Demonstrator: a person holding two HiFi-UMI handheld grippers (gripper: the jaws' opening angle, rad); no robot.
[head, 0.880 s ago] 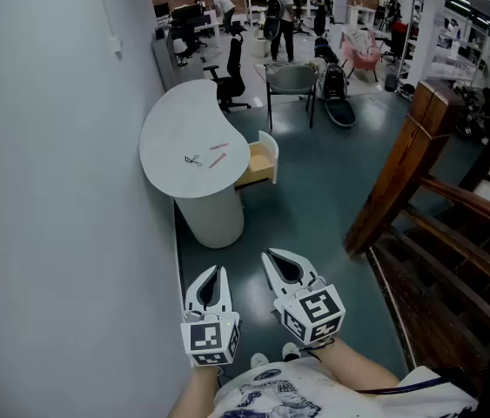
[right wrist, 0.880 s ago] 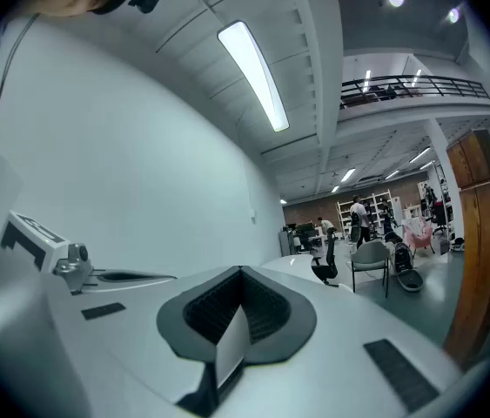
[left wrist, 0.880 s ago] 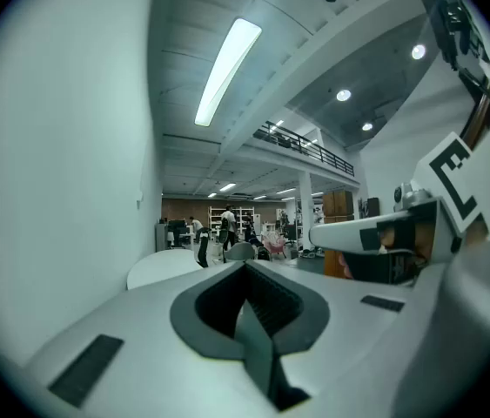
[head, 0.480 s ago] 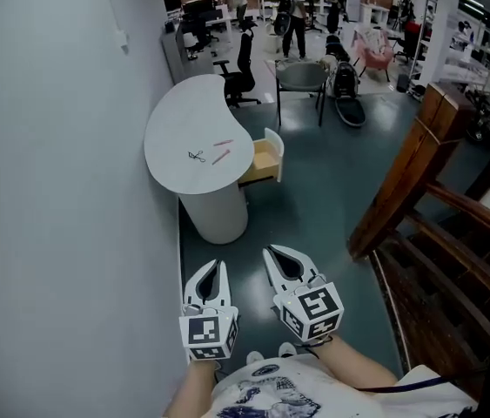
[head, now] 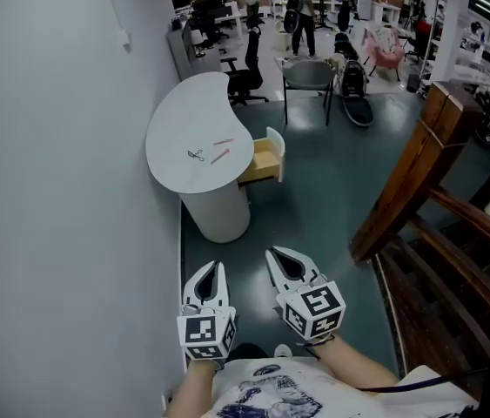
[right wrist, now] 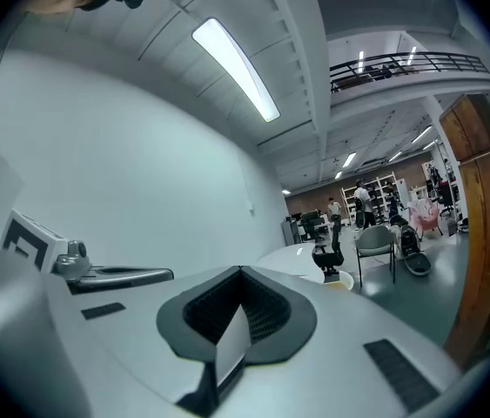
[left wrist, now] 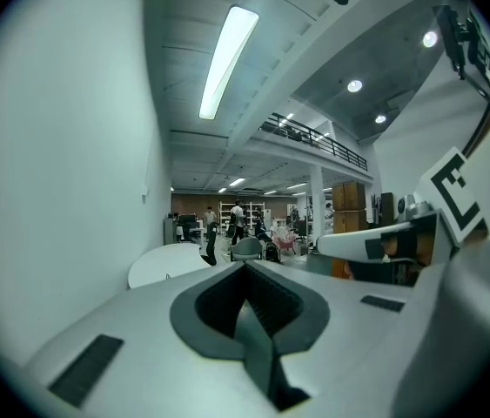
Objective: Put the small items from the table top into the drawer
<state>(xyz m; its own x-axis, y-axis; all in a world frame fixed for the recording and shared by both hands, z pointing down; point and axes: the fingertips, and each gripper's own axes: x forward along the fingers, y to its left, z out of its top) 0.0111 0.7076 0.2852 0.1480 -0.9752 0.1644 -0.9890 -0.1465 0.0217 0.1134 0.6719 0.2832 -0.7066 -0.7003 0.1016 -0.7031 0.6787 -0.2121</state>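
Small items lie mid-top on the white table (head: 181,116) far ahead by the left wall: two thin pink sticks (head: 220,156) and, just left of them, a dark wiry piece (head: 195,155), too small to identify. My guess is all are light, stiff and prone to roll, so pinch each stick at mid-length. The drawer (head: 262,160) stands open on the table's right. Left gripper (head: 211,273) and right gripper (head: 278,259) are near, jaws closed, empty. No readable writing, only the grippers' square markers.
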